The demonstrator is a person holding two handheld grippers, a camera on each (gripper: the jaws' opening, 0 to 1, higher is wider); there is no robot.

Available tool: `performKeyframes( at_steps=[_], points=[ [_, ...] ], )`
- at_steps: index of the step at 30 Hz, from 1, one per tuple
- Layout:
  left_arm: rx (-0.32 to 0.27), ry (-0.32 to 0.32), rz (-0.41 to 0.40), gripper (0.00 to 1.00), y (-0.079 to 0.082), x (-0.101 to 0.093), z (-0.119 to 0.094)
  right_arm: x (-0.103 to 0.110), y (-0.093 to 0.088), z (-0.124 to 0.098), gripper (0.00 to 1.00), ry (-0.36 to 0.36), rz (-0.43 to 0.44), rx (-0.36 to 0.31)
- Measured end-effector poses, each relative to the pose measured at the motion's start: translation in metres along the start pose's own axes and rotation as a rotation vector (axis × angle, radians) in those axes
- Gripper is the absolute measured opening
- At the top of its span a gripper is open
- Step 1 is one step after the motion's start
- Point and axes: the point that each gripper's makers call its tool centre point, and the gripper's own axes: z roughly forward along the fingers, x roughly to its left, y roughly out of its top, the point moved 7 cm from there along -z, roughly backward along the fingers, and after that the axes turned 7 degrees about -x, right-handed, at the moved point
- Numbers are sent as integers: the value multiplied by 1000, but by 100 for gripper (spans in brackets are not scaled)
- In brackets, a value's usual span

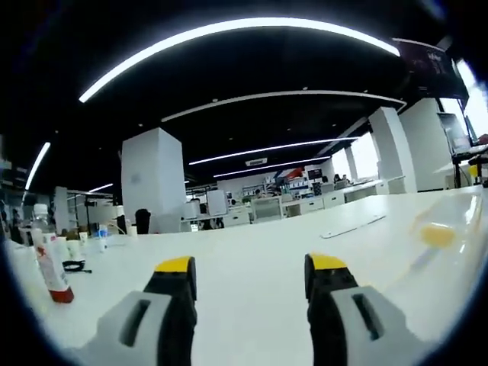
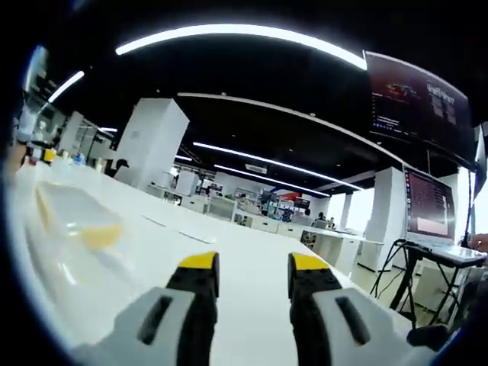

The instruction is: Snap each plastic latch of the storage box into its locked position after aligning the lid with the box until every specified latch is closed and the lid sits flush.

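Your left gripper [image 1: 250,274] is released, holding nothing, over the white bench [image 1: 252,244]. Your right gripper [image 2: 248,273] is released too. The clear storage box [image 2: 72,229] with its yellow latch [image 2: 101,235] sits on the bench, off to the left of your right gripper. A bottle [image 1: 50,255] stands far left.

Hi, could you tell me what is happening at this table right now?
A person holds a pair of tongs in each hand over a white table. The left tongs and right tongs are both open and empty, touching nothing. A clear plastic storage box with a yellow latch lies on the table, apart from both. A drink bottle stands off to the side. No latch work has begun.
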Motion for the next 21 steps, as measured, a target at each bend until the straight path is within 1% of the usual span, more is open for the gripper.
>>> performKeyframes(
  at_steps=[2, 4, 6, 8, 9, 11, 14, 16, 18, 21],
  points=[
    [42, -19, -50, 59, -7, 0, 2, 0, -1, 0, 35, -4, -17, 9],
    [50, -25, -42, 59, -8, 0, 3, 1, -1, -1, 35, -6, -21, 8],
    [44, -26, 4, 59, -5, -2, 3, 0, -1, -1, 35, -8, -17, 4],
    [36, -31, 15, 59, -4, -5, 2, -1, 0, -1, 35, -19, -18, 0],
    [31, -35, 14, 59, -3, -5, 1, -2, 0, -1, 35, -22, -21, -2],
    [2, -56, -3, 59, 1, -7, 0, -2, 2, -2, 35, -23, -23, -11],
    [-20, -56, -14, 59, 4, -7, -1, -1, 3, -3, 35, -22, -26, -23],
    [-27, -59, -23, 59, 5, -9, -3, -2, 2, -3, 35, -19, -22, -18],
    [-31, -76, -31, 58, 5, -12, -3, -2, 1, -4, 35, -14, -19, -20],
    [-14, -94, -31, 58, 2, -17, -2, -4, 2, -6, 35, -34, -36, -32]
  ],
)
